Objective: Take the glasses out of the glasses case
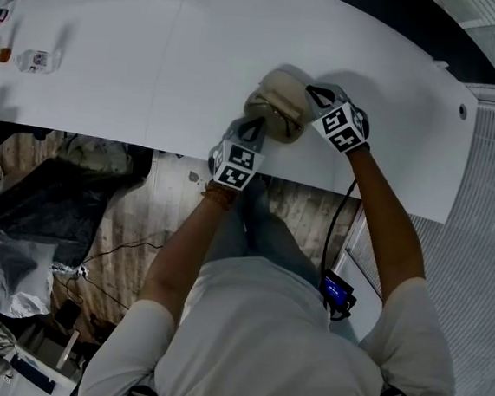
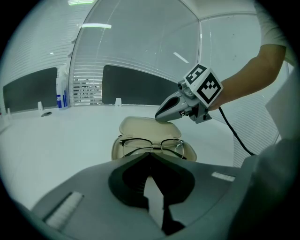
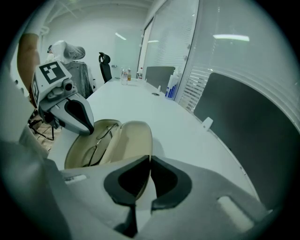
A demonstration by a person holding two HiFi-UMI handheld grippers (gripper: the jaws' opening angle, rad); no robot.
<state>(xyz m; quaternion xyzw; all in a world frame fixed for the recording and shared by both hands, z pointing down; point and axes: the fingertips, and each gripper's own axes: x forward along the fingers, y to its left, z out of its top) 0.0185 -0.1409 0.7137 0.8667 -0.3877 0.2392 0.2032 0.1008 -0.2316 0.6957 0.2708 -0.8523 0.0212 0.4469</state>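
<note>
A beige glasses case (image 1: 278, 109) lies open near the front edge of the white table (image 1: 139, 60). Its lid (image 2: 149, 127) stands up at the back, and thin dark-framed glasses (image 2: 152, 145) rest folded in its base (image 3: 77, 157). My left gripper (image 1: 254, 132) sits at the base's near rim, jaws closed on it; the rim itself is hidden behind the jaws (image 2: 150, 157). My right gripper (image 2: 160, 116) comes in from the right and is shut on the lid's upper edge. In the right gripper view the lid (image 3: 133, 138) runs into that gripper (image 3: 150, 159).
A small bottle (image 1: 38, 61) stands at the table's far left. A spray bottle (image 2: 61, 89) stands by the window blinds. Further bottles (image 3: 125, 75) and an office chair (image 3: 104, 65) are at the table's far end. Bags and cables lie on the floor (image 1: 64, 201) below.
</note>
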